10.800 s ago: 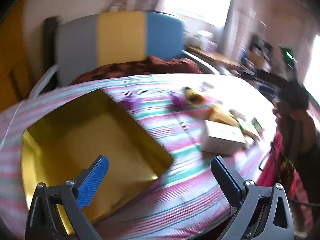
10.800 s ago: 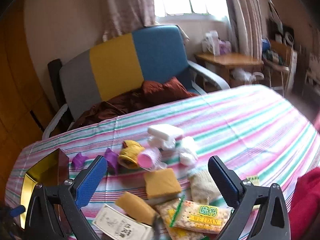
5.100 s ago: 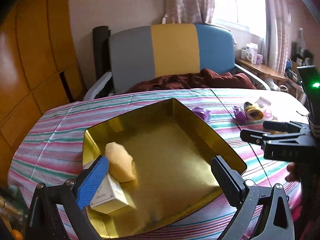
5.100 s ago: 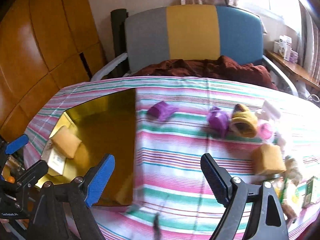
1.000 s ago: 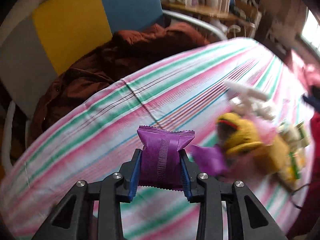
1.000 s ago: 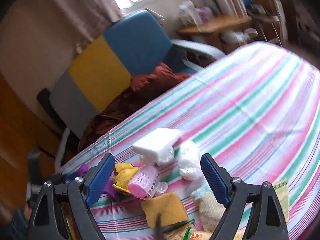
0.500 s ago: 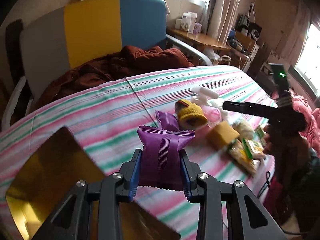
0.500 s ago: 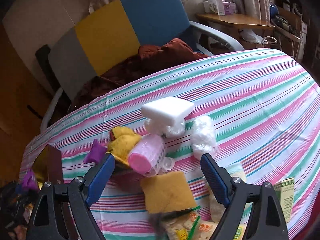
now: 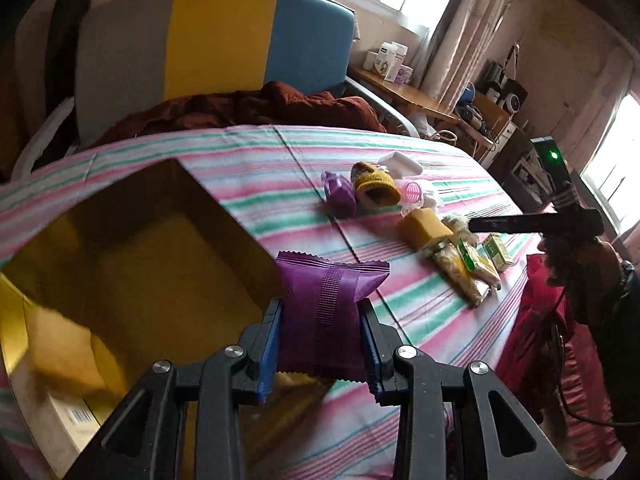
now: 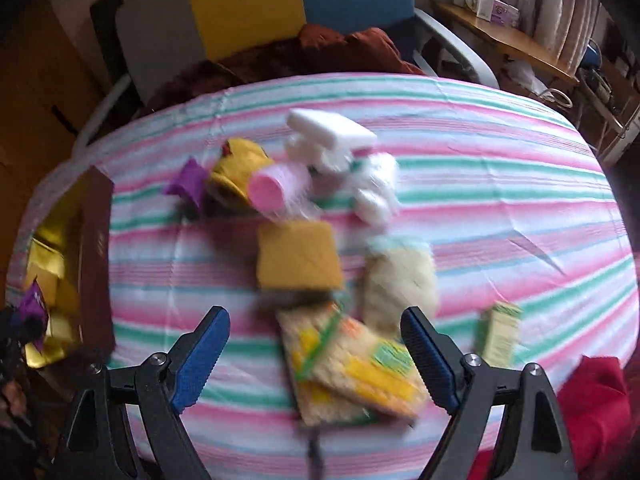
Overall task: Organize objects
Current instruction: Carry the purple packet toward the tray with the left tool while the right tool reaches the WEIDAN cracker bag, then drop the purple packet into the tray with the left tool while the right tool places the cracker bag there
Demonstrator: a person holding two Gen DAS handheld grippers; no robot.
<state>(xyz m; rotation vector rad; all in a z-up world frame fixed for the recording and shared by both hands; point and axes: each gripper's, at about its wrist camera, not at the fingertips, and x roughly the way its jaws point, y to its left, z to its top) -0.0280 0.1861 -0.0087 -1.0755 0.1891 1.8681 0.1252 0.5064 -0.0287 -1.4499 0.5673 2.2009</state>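
Observation:
My left gripper (image 9: 322,330) is shut on a purple snack packet (image 9: 324,312), held above the near right corner of the gold box (image 9: 168,184). The box holds a yellow sponge (image 9: 60,348) and a white carton (image 9: 60,416). My right gripper (image 10: 316,356) is open and empty, hovering over the cracker packets (image 10: 352,364) on the striped table. It shows from the side in the left wrist view (image 9: 536,225). The gold box (image 10: 94,256) sits at the far left of the right wrist view.
On the striped tablecloth (image 10: 500,184) lie a second purple packet (image 10: 188,184), a yellow knit cap (image 10: 236,172), a pink roller (image 10: 276,188), white foam pieces (image 10: 332,132), a yellow sponge (image 10: 298,256), a beige pouch (image 10: 400,280) and a small green box (image 10: 500,332). A chair (image 9: 216,40) stands behind.
My left gripper has carried the purple packet leftward, back over the gold box's corner. My right gripper has dropped closer to the cracker packets and the yellow sponge.

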